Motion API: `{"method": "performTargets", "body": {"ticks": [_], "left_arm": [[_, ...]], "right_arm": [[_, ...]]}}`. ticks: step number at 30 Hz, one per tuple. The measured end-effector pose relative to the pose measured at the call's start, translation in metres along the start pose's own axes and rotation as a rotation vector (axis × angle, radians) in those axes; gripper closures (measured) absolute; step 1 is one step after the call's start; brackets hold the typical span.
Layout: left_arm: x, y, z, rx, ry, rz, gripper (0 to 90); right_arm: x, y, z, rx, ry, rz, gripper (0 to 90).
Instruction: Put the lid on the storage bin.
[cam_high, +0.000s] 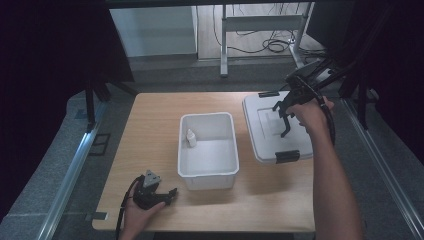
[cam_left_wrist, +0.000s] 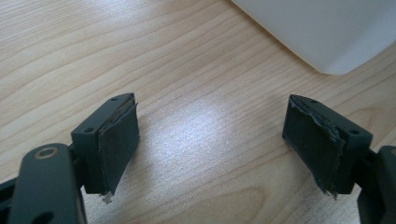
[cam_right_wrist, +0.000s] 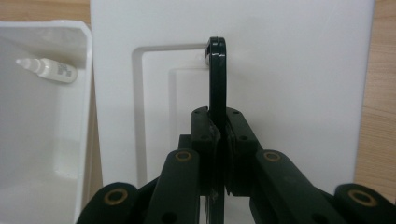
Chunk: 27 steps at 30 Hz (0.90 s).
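Left gripper (cam_high: 172, 192): at the near left of the worktop (cam_high: 150, 140), held low by the left hand (cam_high: 142, 212); jaws spread wide with bare wood between them; pads (cam_left_wrist: 116, 144) torn along their edges.
Bin (cam_high: 208, 150): white, open, rectangular, at the worktop's middle; its near corner lies just beyond the left gripper, not touching.
Dropper bottle (cam_high: 191, 138): small, white, capped; stands inside the bin against its left wall, toward the far end.
Lid (cam_high: 265, 130): white, flat, with stepped rectangular relief and black latches (cam_high: 287, 156) at its near and far edges; lies to the right of the bin, reaching the worktop's right edge.
Right gripper (cam_high: 285, 122): over the lid, held by the right hand (cam_high: 310, 115); jaws pressed together on a thin black flat piece (cam_right_wrist: 217, 79) with a rounded tip; what the piece is, cannot tell.
Surface: light wood-grain worktop.
Room: grey floor, dark curtains on both sides, a metal table frame (cam_high: 260, 25) and loose cables (cam_high: 270, 45) at the far end.
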<state>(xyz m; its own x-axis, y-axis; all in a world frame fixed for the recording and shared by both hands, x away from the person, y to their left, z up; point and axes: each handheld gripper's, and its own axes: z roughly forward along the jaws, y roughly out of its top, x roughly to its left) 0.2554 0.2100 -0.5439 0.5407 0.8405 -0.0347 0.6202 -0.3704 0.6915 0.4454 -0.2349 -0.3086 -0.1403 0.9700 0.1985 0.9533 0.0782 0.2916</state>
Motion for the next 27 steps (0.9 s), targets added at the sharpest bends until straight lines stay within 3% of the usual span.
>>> {"method": "performTargets", "body": {"ticks": [12,21,27], "left_arm": [[0.000,0.000,0.000,-0.001,0.000,0.000,18.5],[0.000,0.000,0.000,0.001,0.000,0.002,18.5],[0.001,0.000,0.000,0.001,0.000,0.004,18.5]], "right_arm": [[0.014,-0.001,-0.020,-0.035,0.028,0.011,84.9],[0.041,0.000,-0.030,-0.036,0.053,0.014,84.9],[0.074,0.001,-0.029,-0.016,0.080,-0.006,84.8]]}}
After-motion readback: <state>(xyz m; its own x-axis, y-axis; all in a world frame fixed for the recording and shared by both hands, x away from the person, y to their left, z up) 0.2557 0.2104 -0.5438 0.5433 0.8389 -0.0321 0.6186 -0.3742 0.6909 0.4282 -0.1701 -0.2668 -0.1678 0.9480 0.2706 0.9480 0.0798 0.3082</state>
